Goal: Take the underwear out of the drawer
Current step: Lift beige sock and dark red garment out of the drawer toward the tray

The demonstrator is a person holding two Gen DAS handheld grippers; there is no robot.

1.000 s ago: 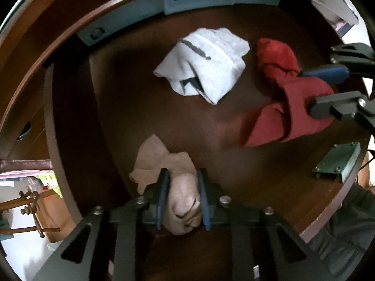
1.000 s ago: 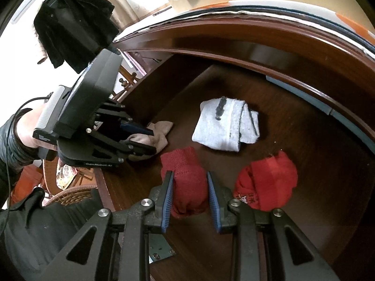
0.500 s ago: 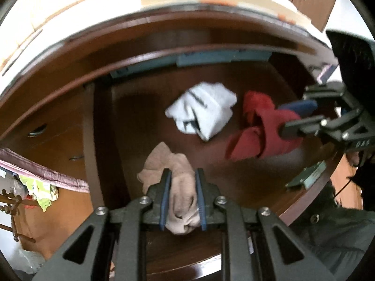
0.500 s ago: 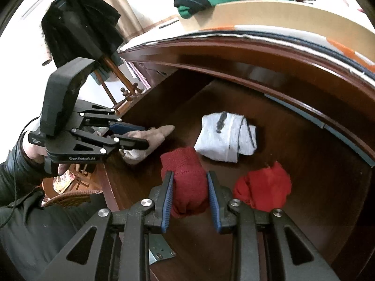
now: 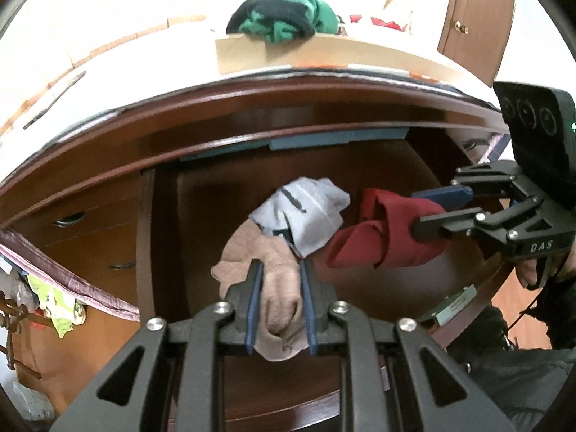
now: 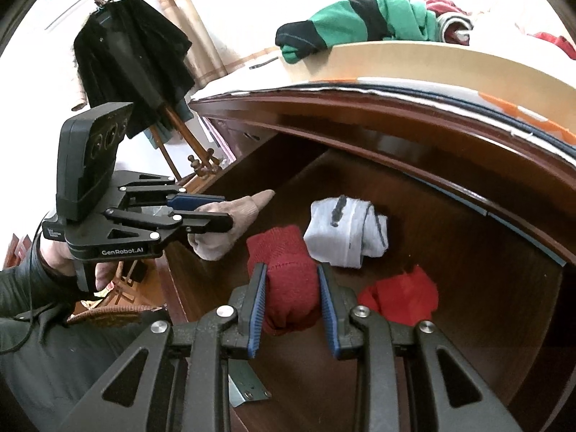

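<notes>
The left tongs [image 5: 279, 304] are clamped on a bunched beige knitted undergarment [image 5: 277, 288], and the right tongs [image 6: 291, 306] are clamped on a dark red ribbed undergarment [image 6: 286, 280]; both pieces hang in the air over the open dark brown wooden drawer [image 6: 468, 288]. On the drawer floor beyond lie a folded pale grey undergarment with dark trim [image 6: 347, 232] and, just right of it, a crumpled bright red cloth [image 6: 403, 297]. Farther back, the polished dresser top [image 6: 414, 115] carries a light wooden tray [image 6: 414, 61] with a green-and-black striped garment [image 6: 360, 18]. At far left a black coat [image 6: 131, 61] hangs on a wooden stand.
</notes>
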